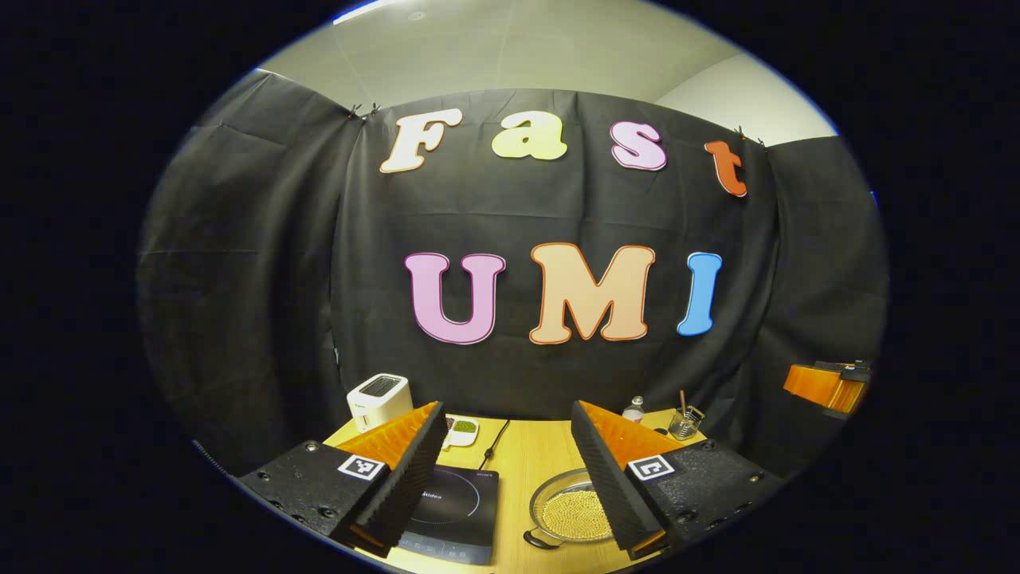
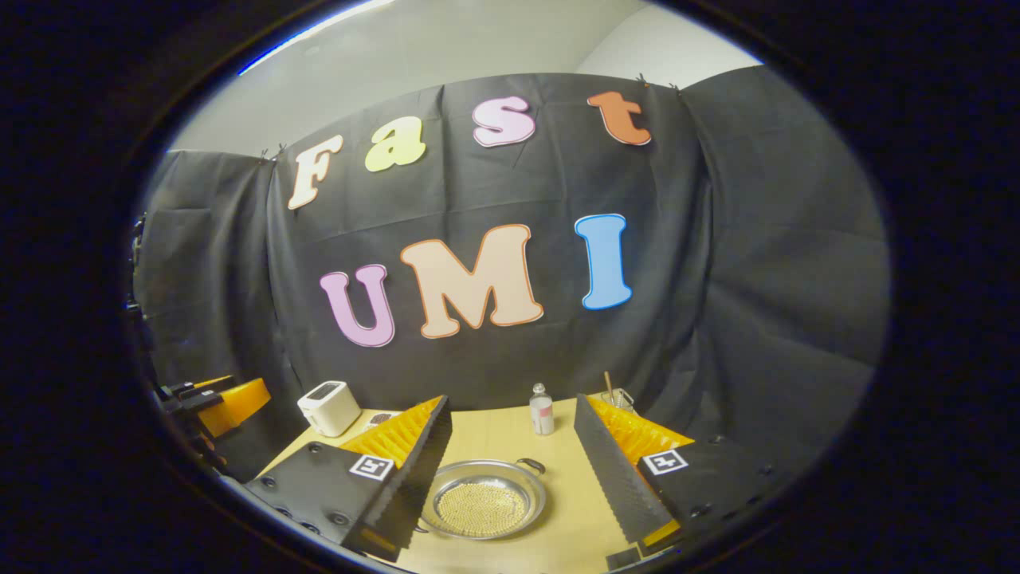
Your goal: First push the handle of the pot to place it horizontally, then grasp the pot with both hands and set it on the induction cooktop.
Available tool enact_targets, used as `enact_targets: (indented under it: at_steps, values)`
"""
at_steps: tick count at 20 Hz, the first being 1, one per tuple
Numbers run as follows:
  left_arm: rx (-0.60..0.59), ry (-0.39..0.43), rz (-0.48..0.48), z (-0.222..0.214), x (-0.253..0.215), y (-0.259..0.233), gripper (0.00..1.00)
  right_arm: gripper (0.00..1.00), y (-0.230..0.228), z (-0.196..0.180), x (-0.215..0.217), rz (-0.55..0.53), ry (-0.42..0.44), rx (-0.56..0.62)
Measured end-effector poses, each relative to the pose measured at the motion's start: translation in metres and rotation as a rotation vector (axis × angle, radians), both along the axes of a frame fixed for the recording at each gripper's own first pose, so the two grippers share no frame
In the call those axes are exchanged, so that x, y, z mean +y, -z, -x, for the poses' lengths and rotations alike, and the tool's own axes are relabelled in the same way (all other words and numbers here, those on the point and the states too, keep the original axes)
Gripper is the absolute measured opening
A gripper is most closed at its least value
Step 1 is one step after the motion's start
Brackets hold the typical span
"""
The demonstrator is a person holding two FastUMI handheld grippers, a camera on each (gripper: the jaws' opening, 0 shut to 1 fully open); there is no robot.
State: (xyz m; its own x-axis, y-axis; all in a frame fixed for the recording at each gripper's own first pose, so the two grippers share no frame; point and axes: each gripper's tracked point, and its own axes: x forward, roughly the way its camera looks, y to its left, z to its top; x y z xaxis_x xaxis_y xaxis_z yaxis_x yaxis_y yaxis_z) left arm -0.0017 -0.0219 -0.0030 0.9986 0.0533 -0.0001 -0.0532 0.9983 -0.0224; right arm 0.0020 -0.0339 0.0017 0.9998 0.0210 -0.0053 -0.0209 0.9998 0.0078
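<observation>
Looking from the left gripper view, the far left of the wooden table (image 1: 534, 458) carries a white toaster (image 1: 380, 401), then a small dish with something green (image 1: 464, 430), then the dark induction cooktop (image 1: 456, 514) with its cable running to the far side. Right of the cooktop sits the pot (image 1: 567, 514), shallow and metal, with small yellow grains inside and one dark handle at its near left. In the right gripper view the pot (image 2: 484, 506) lies near and central, its handle (image 2: 531, 464) at the far right rim, and a small bottle (image 2: 541, 410) stands behind it. A wire cup with utensils (image 1: 685, 421) stands far right. Black cloth walls close the booth under a pale ceiling. The left gripper (image 1: 510, 478) is wide open and holds nothing; the right gripper (image 2: 514, 486) is also wide open, above the table, touching nothing.
</observation>
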Motion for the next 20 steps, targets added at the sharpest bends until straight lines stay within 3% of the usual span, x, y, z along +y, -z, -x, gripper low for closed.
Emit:
enact_targets:
  at_steps: [7, 13, 17, 18, 20]
  values:
    - [-0.011, -0.054, 0.018, 0.014, -0.007, 0.009, 0.95, 0.89, 0.009, 0.002, -0.01, 0.013, -0.053, 0.007]
    - [0.001, -0.102, -0.001, 0.026, -0.005, 0.016, 0.92, 0.89, 0.008, 0.001, -0.015, 0.011, -0.09, -0.003]
    - [0.004, -0.113, -0.007, 0.031, -0.006, 0.017, 0.95, 0.82, 0.007, -0.003, -0.015, -0.002, -0.109, -0.004]
    - [0.005, -0.115, -0.007, 0.031, -0.006, 0.017, 0.95, 0.77, 0.007, 0.0, -0.011, -0.009, -0.127, -0.01]
    - [0.008, -0.12, -0.009, 0.031, -0.006, 0.018, 0.95, 0.41, 0.007, -0.005, -0.013, -0.023, -0.136, -0.006]
